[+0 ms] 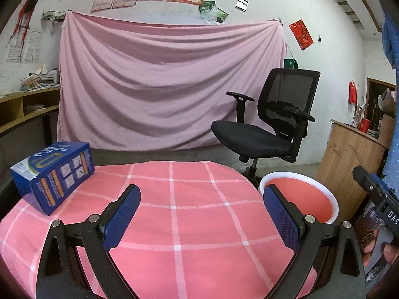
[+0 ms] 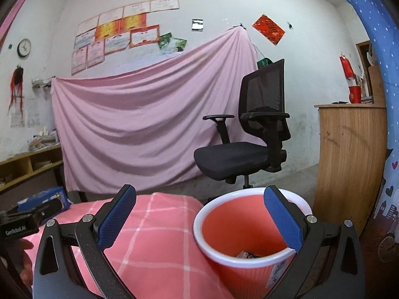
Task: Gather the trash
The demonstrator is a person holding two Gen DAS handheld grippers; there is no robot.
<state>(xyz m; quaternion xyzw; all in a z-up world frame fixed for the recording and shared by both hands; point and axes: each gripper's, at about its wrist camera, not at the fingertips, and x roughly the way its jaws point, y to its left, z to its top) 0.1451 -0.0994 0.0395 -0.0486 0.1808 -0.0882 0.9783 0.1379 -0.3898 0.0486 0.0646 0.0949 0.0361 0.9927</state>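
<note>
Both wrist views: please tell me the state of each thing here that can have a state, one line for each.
Left gripper: open, holding nothing.
Right gripper: open, holding nothing.
Red plastic bin with white rim: upright, no lid, some scraps at its bottom.
Blue cardboard box: closed, lying on the pink checked tablecloth.
Black mesh office chair: upright, unoccupied.

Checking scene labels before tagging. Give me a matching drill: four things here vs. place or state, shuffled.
Things:
1. blue box
2. bin
3. chair
4. left gripper

Place or state:
A. on the floor, before the pink sheet
B. open, nothing between its fingers
C. on the checked cloth, far left corner
D. beside the table, scraps at its bottom

Pairs: 1-C, 2-D, 3-A, 4-B
</note>
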